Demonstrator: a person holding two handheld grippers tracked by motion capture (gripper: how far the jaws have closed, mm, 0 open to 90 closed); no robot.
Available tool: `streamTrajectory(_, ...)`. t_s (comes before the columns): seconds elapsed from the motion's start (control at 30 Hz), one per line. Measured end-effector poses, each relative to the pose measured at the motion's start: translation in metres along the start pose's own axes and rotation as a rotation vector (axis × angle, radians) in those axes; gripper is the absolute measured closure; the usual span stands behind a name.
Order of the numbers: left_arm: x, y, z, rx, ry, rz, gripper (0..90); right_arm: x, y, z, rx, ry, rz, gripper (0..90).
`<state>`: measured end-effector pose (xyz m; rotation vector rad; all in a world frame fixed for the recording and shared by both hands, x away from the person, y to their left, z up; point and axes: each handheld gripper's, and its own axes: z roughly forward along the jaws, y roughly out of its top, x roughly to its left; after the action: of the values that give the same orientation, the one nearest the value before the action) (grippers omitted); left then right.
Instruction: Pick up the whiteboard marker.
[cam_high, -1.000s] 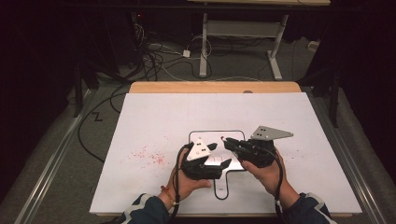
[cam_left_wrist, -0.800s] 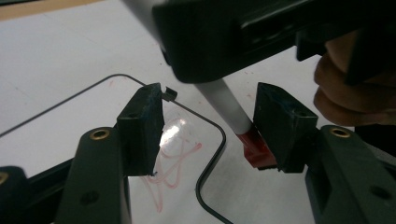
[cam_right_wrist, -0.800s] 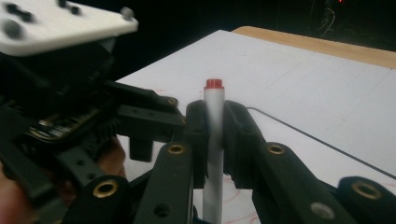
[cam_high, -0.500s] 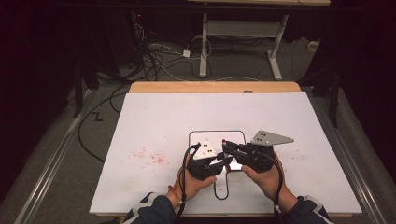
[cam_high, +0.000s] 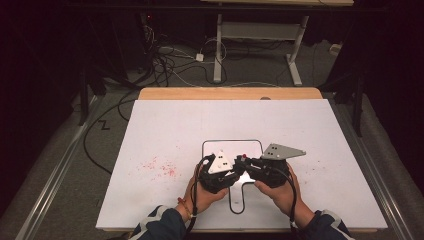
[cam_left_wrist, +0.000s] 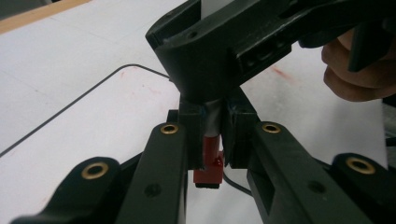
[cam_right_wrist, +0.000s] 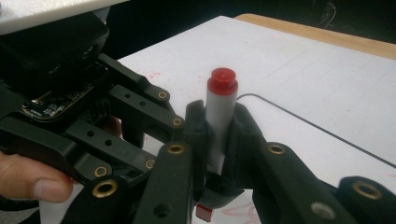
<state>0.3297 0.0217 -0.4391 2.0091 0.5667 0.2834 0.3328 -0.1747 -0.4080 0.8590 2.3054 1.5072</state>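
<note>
markers: one | my right gripper: clamped on its barrel | my left gripper: just closed on its red cap

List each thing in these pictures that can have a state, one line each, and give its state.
Red marker: held upright, both ends gripped.
Red cap: on the marker, pinched by the left tool.
Left tool: just closed, shut on the cap.
Right tool: shut on the marker's white barrel.

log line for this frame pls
left gripper: just closed, shut on marker cap | right gripper: shut on marker | over whiteboard | cap on
</note>
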Motion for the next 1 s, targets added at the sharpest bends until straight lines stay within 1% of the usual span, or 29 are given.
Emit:
streamTrajectory(0.03,0.001,-0.001,0.000,0.000,-0.004,-0.003,78.5,0.000,-0.001,0.000,-0.003,0.000,-0.012,81.5)
streamTrajectory(0.07,0.002,-0.002,0.001,0.005,0.006,-0.008,77.4,0.000,-0.001,0.001,-0.002,-0.001,-0.014,81.6)
streamTrajectory(0.1,0.003,-0.003,0.000,0.003,0.006,-0.011,73.2,0.000,-0.002,0.001,-0.003,-0.004,-0.019,81.6)
streamTrajectory(0.13,0.005,-0.004,-0.001,0.002,-0.006,-0.007,72.7,0.000,-0.003,0.002,-0.009,-0.003,-0.024,81.7)
streamTrajectory(0.17,0.006,-0.005,-0.002,0.007,0.015,0.003,69.9,-0.001,-0.003,0.001,-0.016,-0.007,-0.026,81.7)
streamTrajectory(0.2,0.007,-0.005,-0.003,0.013,0.035,0.011,64.5,-0.002,-0.003,0.001,-0.023,-0.014,-0.028,81.8)
streamTrajectory(0.23,0.010,-0.006,-0.006,0.017,0.030,0.016,59.8,-0.004,-0.003,0.000,-0.032,-0.014,-0.027,81.8)
streamTrajectory(0.27,0.012,-0.007,-0.010,0.014,0.038,0.026,55.1,-0.006,-0.003,0.000,-0.034,-0.025,-0.036,81.8)
streamTrajectory(0.3,0.013,-0.008,-0.014,0.019,0.071,0.036,49.2,-0.010,-0.005,-0.001,-0.033,-0.044,-0.048,81.8)
streamTrajectory(0.33,0.015,-0.010,-0.020,0.020,0.095,0.041,45.5,-0.014,-0.006,-0.001,-0.033,-0.054,-0.043,81.8)
streamTrajectory(0.37,0.018,-0.011,-0.025,0.020,0.092,0.048,39.0,-0.018,-0.008,0.000,-0.032,-0.063,-0.038,81.8)
streamTrajectory(0.4,0.021,-0.014,-0.031,0.024,0.108,0.064,33.4,-0.022,-0.010,0.001,-0.021,-0.086,-0.048,81.8)
streamTrajectory(0.43,0.023,-0.016,-0.036,0.019,0.120,0.069,29.6,-0.026,-0.013,0.001,-0.015,-0.100,-0.059,81.8)
streamTrajectory(0.47,0.025,-0.020,-0.042,0.027,0.132,0.073,27.0,-0.031,-0.015,0.002,-0.005,-0.107,-0.056,81.8)
streamTrajectory(0.5,0.025,-0.020,-0.042,0.027,0.132,0.073,24.7,-0.036,-0.017,0.003,0.006,-0.129,-0.063,81.9)
streamTrajectory(0.53,0.030,-0.028,-0.054,0.024,0.166,0.078,23.2,-0.040,-0.019,0.003,0.015,-0.159,-0.080,81.9)
streamTrajectory(0.57,0.032,-0.033,-0.060,0.025,0.180,0.073,22.7,-0.045,-0.021,0.003,0.024,-0.181,-0.087,81.9)
streamTrajectory(0.6,0.032,-0.033,-0.060,0.025,0.180,0.073,22.2,-0.050,-0.022,0.002,0.009,-0.176,-0.069,81.9)
streamTrajectory(0.63,0.034,-0.038,-0.066,0.031,0.192,0.078,21.1,-0.054,-0.022,0.000,0.008,-0.195,-0.060,81.9)
streamTrajectory(0.67,0.035,-0.044,-0.072,0.032,0.211,0.078,20.9,-0.057,-0.022,-0.001,0.014,-0.216,-0.069,81.9)
streamTrajectory(0.7,0.037,-0.049,-0.078,0.029,0.224,0.062,20.9,-0.057,-0.022,-0.001,0.014,-0.216,-0.069,81.9)
streamTrajectory(0.73,0.038,-0.055,-0.085,0.035,0.233,0.051,20.9,-0.060,-0.023,-0.004,0.015,-0.257,-0.084,81.9)
streamTrajectory(0.77,0.039,-0.060,-0.092,0.042,0.257,0.050,21.0,-0.061,-0.023,-0.004,0.013,-0.261,-0.077,81.9)
streamTrajectory(0.8,0.040,-0.065,-0.098,0.047,0.279,0.046,21.0,-0.061,-0.023,-0.004,0.013,-0.260,-0.075,81.9)
streamTrajectory(0.87,0.041,-0.076,-0.110,0.062,0.286,0.028,21.1,-0.057,-0.023,-0.001,0.008,-0.256,-0.090,82.0)
streamTrajectory(0.9,0.041,-0.081,-0.114,0.072,0.305,0.029,21.2,-0.054,-0.023,0.002,0.000,-0.239,-0.083,81.9)
streamTrajectory(0.93,0.042,-0.085,-0.118,0.079,0.305,0.023,21.2,-0.054,-0.023,0.002,0.000,-0.239,-0.083,81.9)
streamTrajectory(0.97,0.043,-0.089,-0.122,0.082,0.298,0.008,21.2,-0.051,-0.022,0.006,-0.002,-0.215,-0.076,81.9)
streamTrajectory(1.0,0.043,-0.093,-0.123,0.085,0.305,-0.004,21.2,-0.048,-0.021,0.010,-0.009,-0.185,-0.061,81.9)
